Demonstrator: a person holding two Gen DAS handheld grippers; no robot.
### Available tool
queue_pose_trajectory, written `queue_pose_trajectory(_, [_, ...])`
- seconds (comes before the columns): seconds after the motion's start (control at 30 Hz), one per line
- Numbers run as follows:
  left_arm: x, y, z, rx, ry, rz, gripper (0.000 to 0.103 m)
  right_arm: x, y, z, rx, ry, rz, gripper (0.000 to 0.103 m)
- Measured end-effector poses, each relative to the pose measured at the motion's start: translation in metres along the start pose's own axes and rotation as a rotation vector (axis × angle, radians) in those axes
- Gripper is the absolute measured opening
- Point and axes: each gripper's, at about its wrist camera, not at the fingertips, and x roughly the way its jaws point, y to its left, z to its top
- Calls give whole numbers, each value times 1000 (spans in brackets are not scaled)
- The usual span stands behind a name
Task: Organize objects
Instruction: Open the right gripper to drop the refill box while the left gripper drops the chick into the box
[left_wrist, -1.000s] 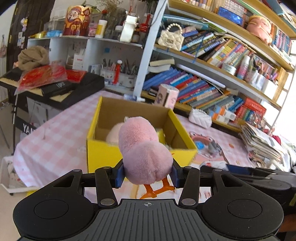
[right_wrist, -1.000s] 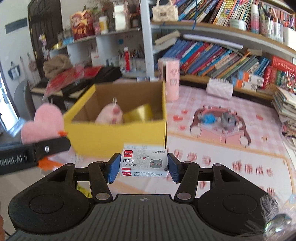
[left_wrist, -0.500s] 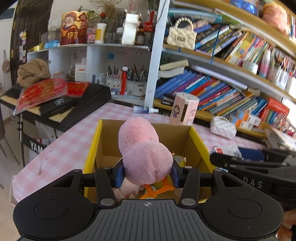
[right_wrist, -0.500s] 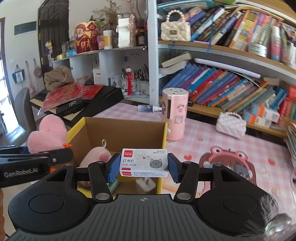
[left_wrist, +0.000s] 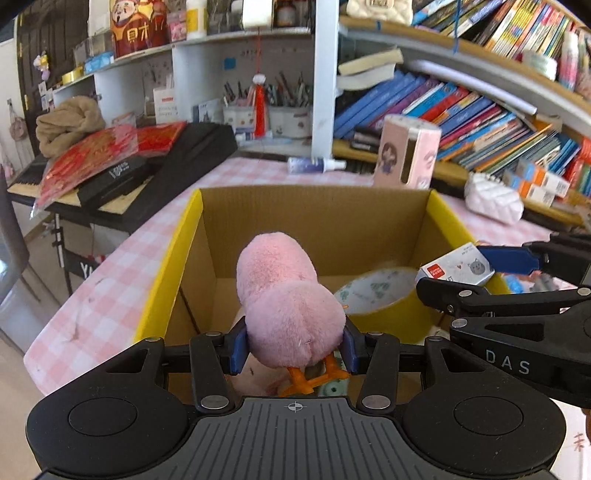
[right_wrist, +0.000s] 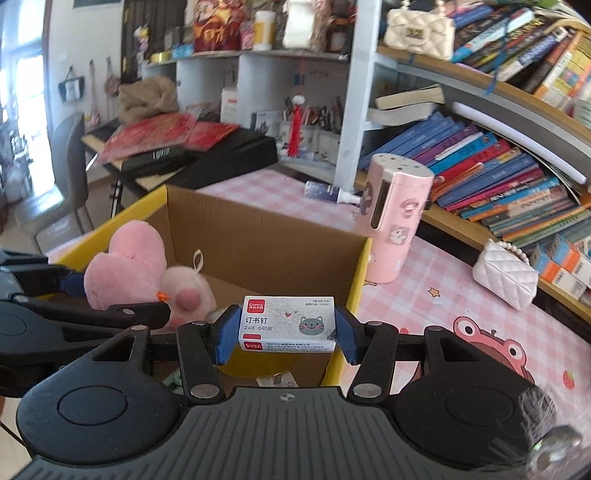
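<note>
My left gripper (left_wrist: 293, 349) is shut on a pink plush chick (left_wrist: 288, 299) with orange feet, held over the open yellow cardboard box (left_wrist: 166, 266). In the right wrist view the same chick (right_wrist: 125, 258) hangs above the box's left side (right_wrist: 122, 218). My right gripper (right_wrist: 286, 334) is shut on a small white staple box (right_wrist: 288, 323) with a grey cat print, above the yellow box's right part. That staple box (left_wrist: 456, 264) also shows in the left wrist view. Inside the yellow box lie a pink plush keychain (right_wrist: 188, 291) and a yellow tape roll (left_wrist: 376, 295).
The box stands on a pink checked tablecloth (left_wrist: 110, 288). Behind it are a pink cylinder holder (right_wrist: 395, 218), a small spray bottle (left_wrist: 314, 164) and a white quilted purse (right_wrist: 504, 273). A keyboard piled with red packets (left_wrist: 110, 162) is at the left; bookshelves fill the back.
Both grippers have moved forward from in front of the box to above its opening, carrying the chick and the staple box. Their grips are unchanged.
</note>
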Motion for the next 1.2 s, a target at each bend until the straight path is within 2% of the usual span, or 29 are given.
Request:
queue_pose_trajectory(0.2, [14, 0, -5, 9, 48, 33, 47, 16, 4, -3, -80, 30, 11, 51])
queue_pose_trajectory(0.43, [17, -3, -9, 30, 63, 53, 50, 23, 10, 1, -133, 13, 22, 51])
queue_pose_trajectory(0.53, [18, -6, -10, 45, 66, 53, 59, 24, 11, 2, -139, 9, 29, 51])
queue_pose_trajectory(0.6, [16, -8, -11, 55, 62, 54, 70, 25, 12, 2, -145, 8, 32, 51])
queue_pose_trajectory(0.8, [6, -14, -10, 90, 14, 44, 88, 25, 15, 5, -148, 5, 45, 51])
queue_pose_trajectory(1.2, [1, -13, -12, 77, 7, 47, 89, 35, 22, 9, -168, 38, 71, 52])
